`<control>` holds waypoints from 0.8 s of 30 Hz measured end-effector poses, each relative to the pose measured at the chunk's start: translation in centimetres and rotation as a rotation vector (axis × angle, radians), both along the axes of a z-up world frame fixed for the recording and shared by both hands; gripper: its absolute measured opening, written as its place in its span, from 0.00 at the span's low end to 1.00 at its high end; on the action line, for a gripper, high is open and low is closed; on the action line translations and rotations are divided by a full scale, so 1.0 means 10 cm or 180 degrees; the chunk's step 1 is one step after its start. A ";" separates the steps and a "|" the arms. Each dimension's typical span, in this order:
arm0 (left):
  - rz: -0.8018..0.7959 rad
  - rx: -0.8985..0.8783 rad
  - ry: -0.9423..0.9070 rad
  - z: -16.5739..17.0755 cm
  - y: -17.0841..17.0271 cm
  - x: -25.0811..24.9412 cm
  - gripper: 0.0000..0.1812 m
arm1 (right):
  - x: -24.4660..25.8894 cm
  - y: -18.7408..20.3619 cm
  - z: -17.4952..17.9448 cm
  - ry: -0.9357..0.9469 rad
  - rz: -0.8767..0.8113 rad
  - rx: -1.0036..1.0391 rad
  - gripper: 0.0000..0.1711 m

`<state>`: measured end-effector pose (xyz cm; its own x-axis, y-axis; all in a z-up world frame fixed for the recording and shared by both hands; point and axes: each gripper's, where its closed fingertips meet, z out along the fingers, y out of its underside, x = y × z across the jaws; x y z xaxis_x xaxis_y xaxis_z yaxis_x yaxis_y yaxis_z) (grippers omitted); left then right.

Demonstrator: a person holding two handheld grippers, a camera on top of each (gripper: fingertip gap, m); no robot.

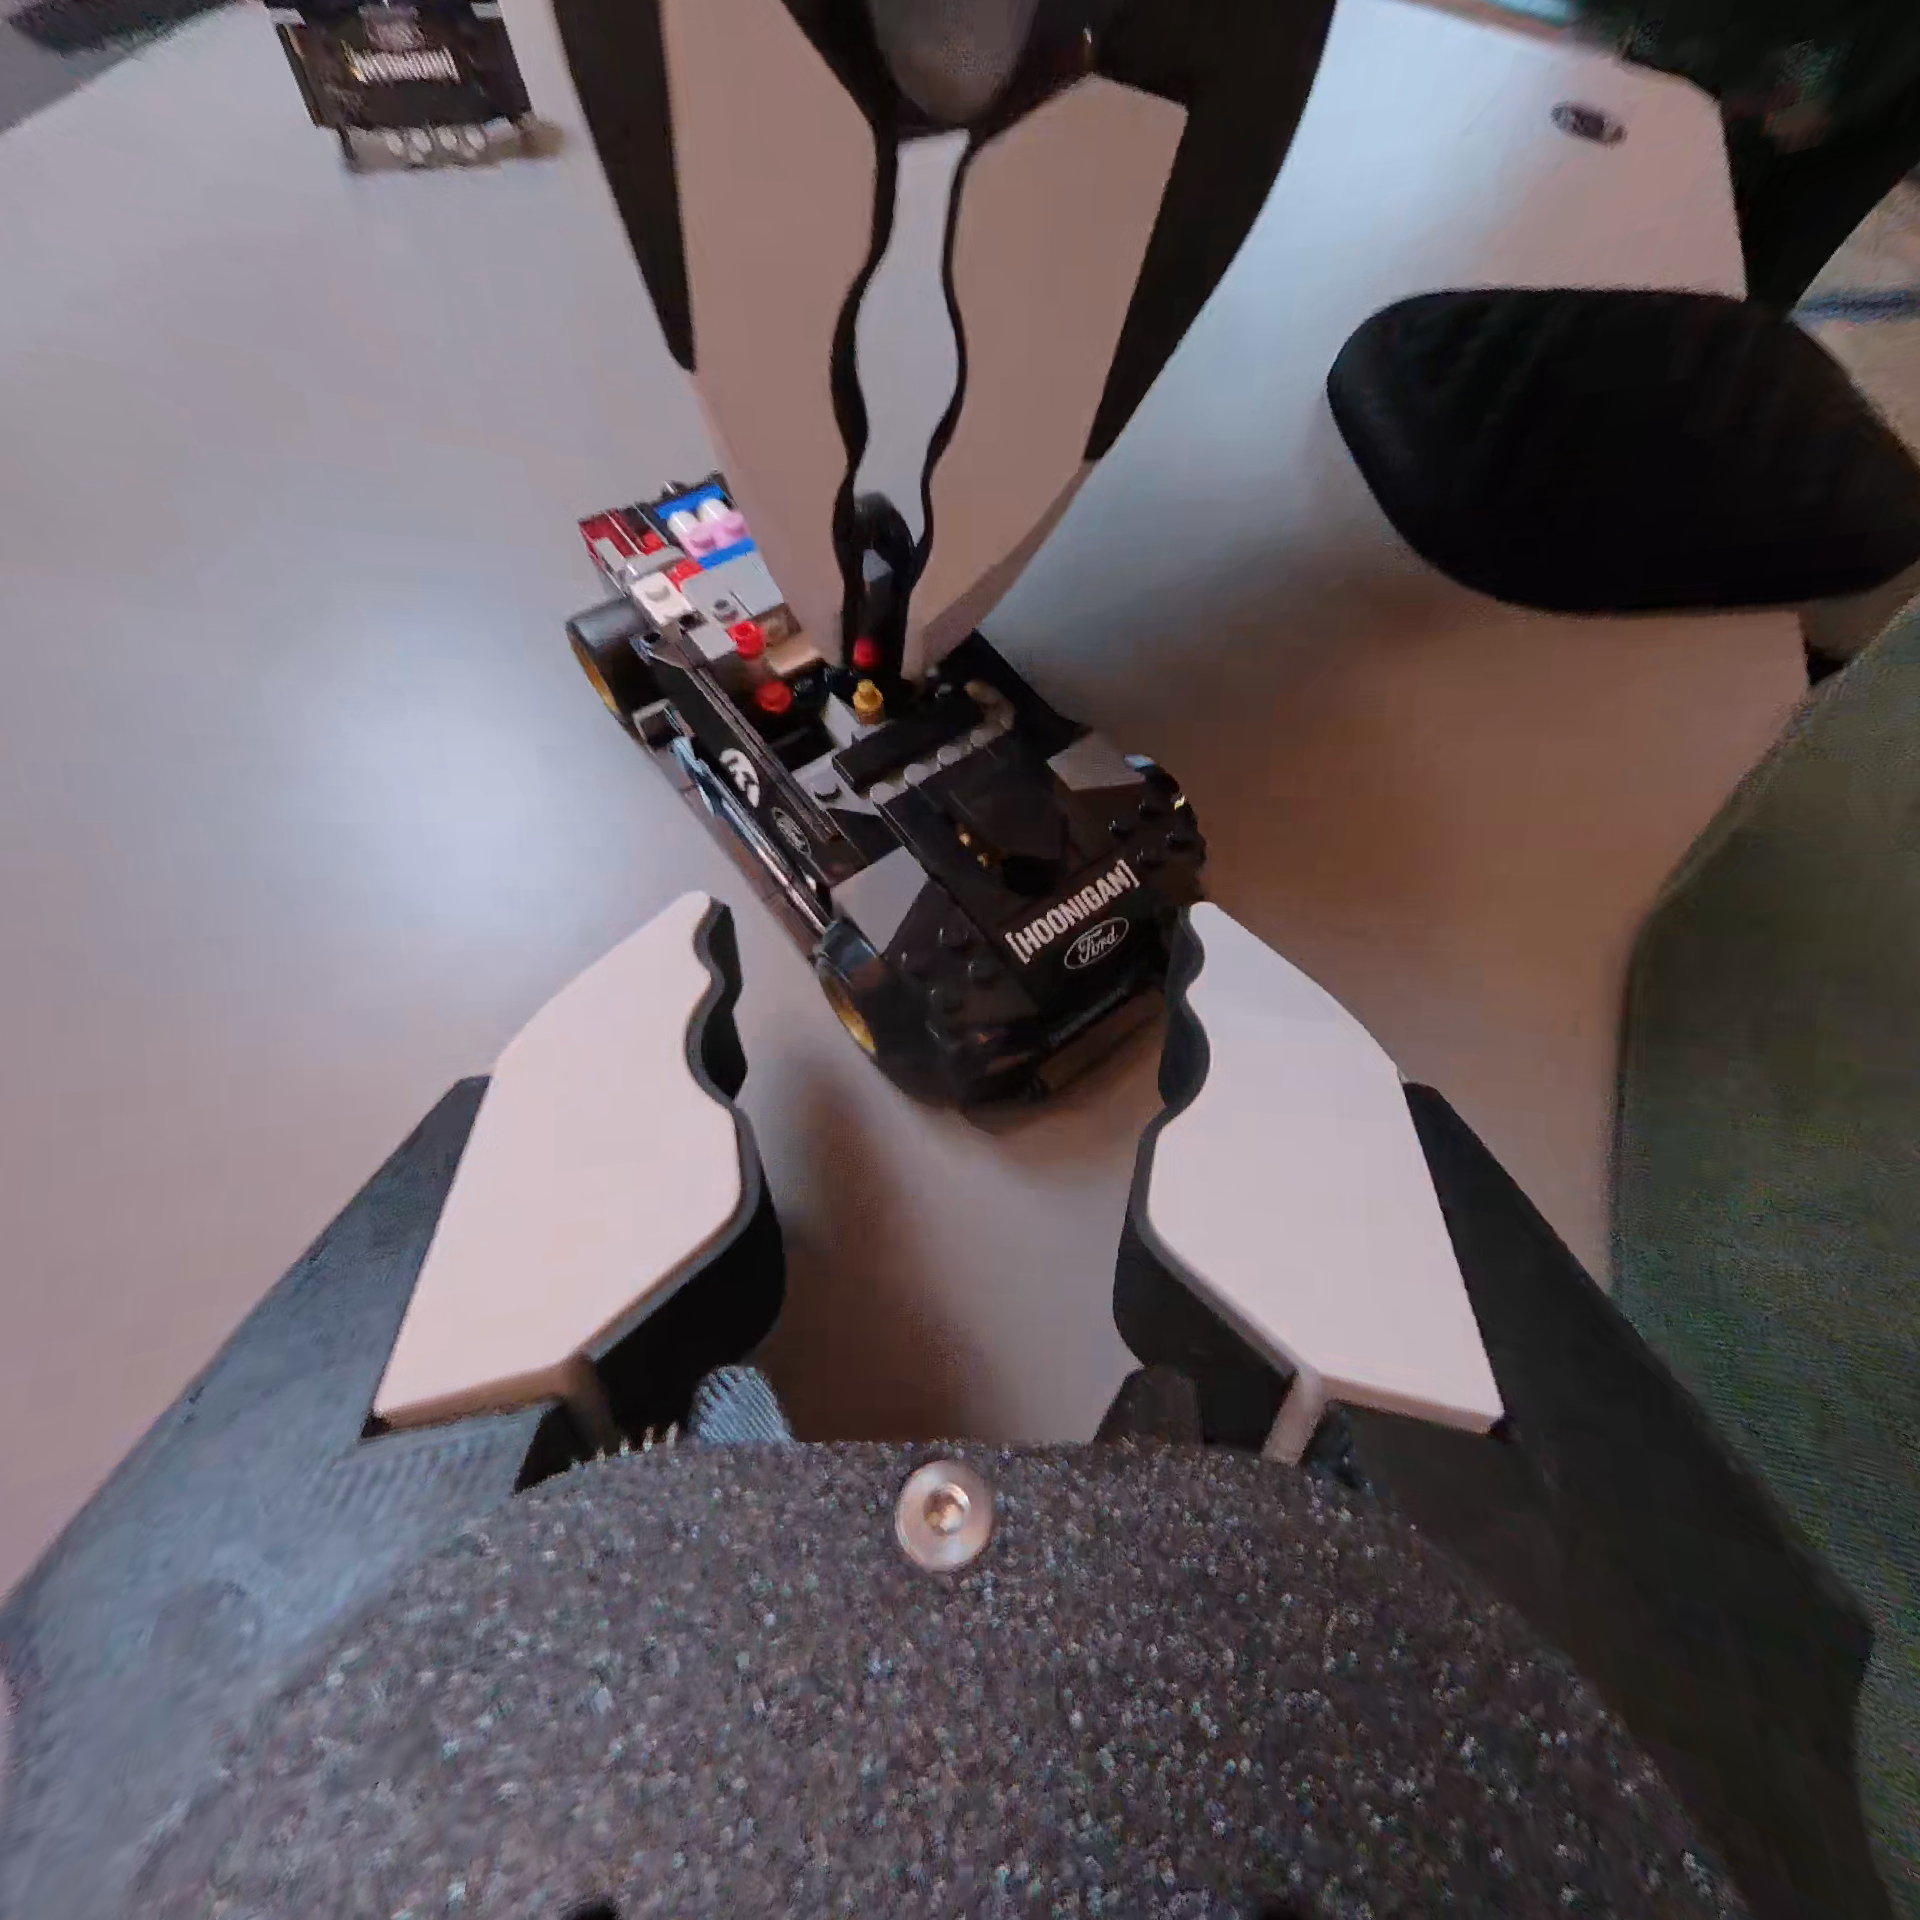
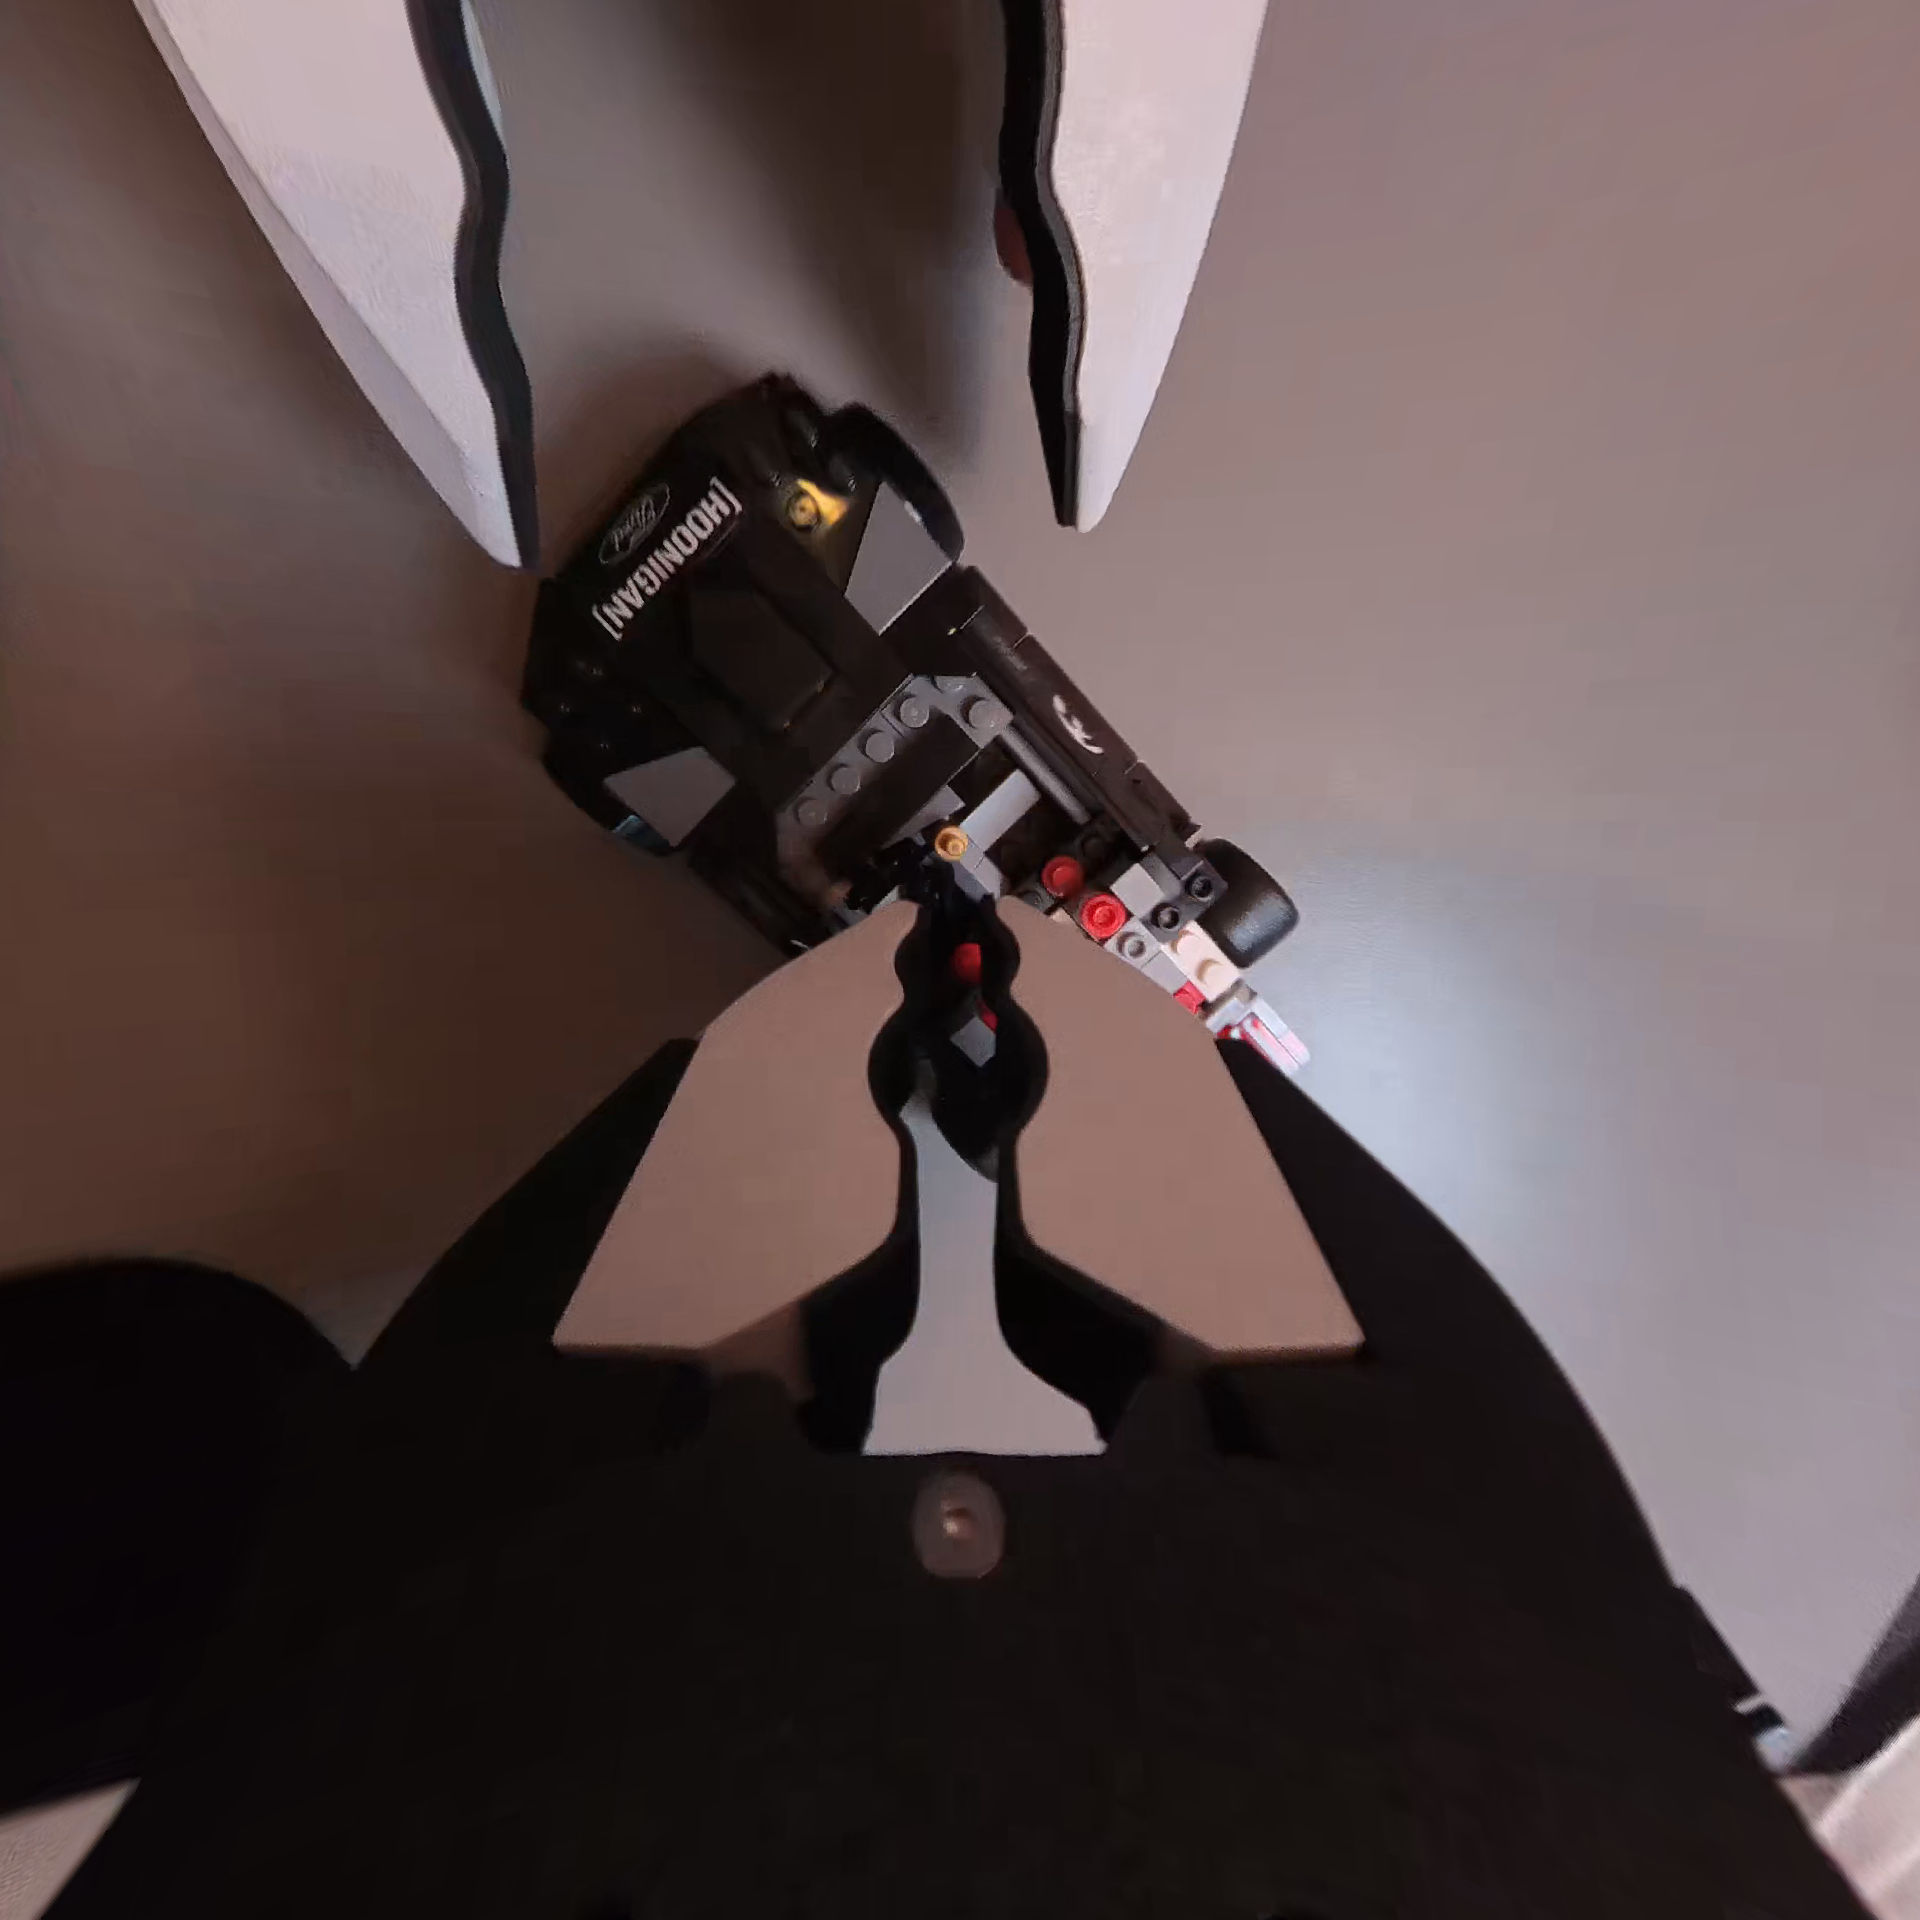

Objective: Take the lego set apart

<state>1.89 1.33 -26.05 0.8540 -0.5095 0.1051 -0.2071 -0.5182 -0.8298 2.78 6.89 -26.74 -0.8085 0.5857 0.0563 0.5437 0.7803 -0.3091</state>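
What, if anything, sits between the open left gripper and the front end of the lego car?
Nothing visible. The left gripper is open, with only bare table between its fingers and the nose of the lego car. The right gripper is nearly closed over the car's open middle, away from that end.

Looks like an office or meeting room. Work surface is a big, smooth, pale grey table [image 1: 260,623] with a curved edge, laminate type. There's a round cable grommet [image 1: 1587,123] set into the top at the far right, typical of conference desks. A black padded chair armrest [image 1: 1621,447] sits just past the table edge, with a dark office chair frame [image 1: 1787,156] behind it. Floor beyond the edge is green-grey carpet [image 1: 1787,1143], the commercial kind. Far left corner of the table has a small dark box-like object [image 1: 416,78], too blurred to identify.
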 end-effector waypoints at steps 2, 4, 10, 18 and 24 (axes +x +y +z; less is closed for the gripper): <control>-0.0022 -0.0075 0.0046 -0.07 -0.02 0.02 0.42 | 0.00 -0.01 -0.04 -0.0132 0.0078 0.0080 0.05; -0.0038 -0.0126 0.0083 -0.11 -0.02 0.04 0.41 | 0.00 -0.02 -0.06 -0.0214 0.0111 0.0152 0.05; -0.0038 -0.0133 0.0107 -0.12 -0.03 0.04 0.41 | 0.01 -0.04 -0.10 -0.0453 0.0061 0.0131 0.02; 0.0000 -0.0122 0.0162 -0.13 -0.03 0.03 0.39 | 0.02 -0.02 -0.12 -0.0549 -0.0007 0.0287 0.02; 0.0019 -0.0147 0.0247 -0.16 -0.04 0.00 0.36 | -0.02 -0.01 -0.01 -0.0300 -0.0096 0.0225 0.00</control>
<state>1.94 0.90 -27.67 0.8635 -0.5006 0.0617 -0.2667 -0.5570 -0.7865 2.59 6.81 -26.85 -0.7942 0.6072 0.0230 0.5914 0.7811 -0.2004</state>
